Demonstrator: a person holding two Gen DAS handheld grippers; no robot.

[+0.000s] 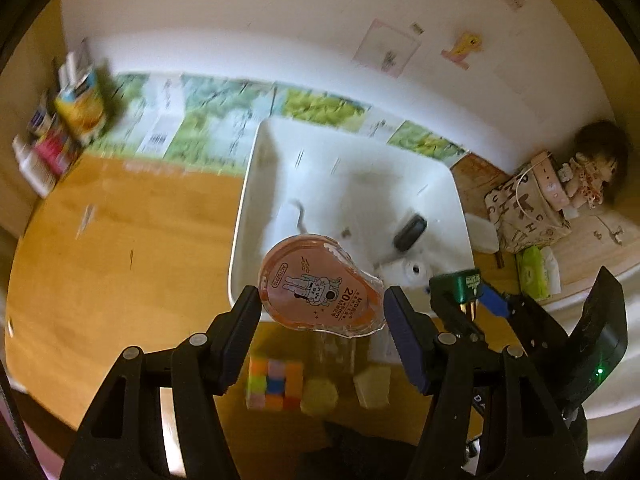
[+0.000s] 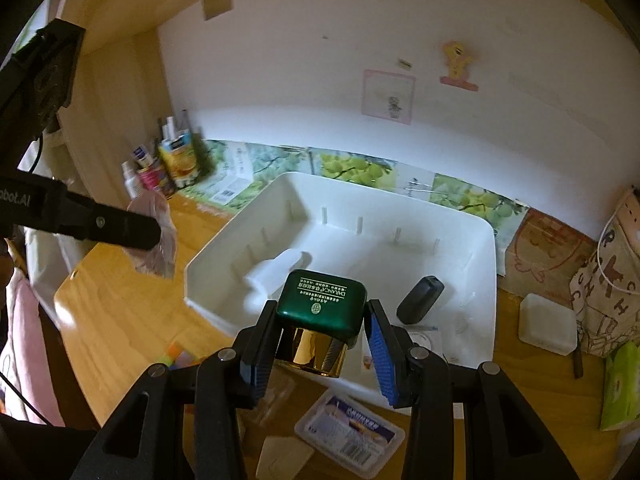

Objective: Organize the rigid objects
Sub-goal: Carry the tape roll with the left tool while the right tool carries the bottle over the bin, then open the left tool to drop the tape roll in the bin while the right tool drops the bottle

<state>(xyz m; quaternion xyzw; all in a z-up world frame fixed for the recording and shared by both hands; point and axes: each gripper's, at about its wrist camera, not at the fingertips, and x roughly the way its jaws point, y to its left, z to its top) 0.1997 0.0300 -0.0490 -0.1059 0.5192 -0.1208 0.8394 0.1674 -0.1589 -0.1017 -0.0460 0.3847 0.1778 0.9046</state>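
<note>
Pinching tape dispenser (image 1: 320, 286) between left claw (image 1: 322, 312) pads

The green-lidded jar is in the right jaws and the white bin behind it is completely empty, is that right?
Not quite. The right gripper does hold the green-lidded jar, but the white bin isn't empty: the right wrist view shows a dark oblong object lying inside it.

Warm, dim indoor light; left view motion-blurred, both fisheye-curved with dark corners.
</note>
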